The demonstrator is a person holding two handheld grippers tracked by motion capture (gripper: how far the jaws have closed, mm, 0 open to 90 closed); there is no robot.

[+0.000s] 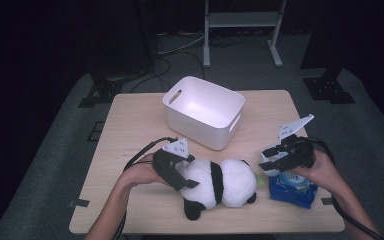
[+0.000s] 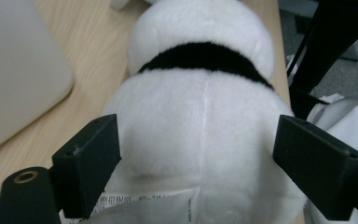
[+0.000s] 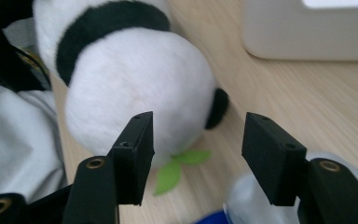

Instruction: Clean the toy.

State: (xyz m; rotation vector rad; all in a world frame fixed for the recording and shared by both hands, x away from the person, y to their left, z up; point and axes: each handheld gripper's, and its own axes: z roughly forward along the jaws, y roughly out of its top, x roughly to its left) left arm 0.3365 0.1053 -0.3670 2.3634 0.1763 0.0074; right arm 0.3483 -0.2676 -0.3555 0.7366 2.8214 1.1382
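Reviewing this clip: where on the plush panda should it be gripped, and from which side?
Grip the plush panda across its rounded rear body, from the left end, probably. It lies on its side along the table, and the left gripper already straddles that end with open jaws. The right gripper faces the head, wider and likely harder to span.

one plush panda (image 1: 220, 182), one white bin (image 1: 203, 111), one blue packet (image 1: 292, 190), one table (image 1: 130, 125), two grippers

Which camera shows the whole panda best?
The high view: the panda lies there whole, lengthwise on the table. The left gripper view shows its white rump and black band; the right gripper view shows its head and one ear.
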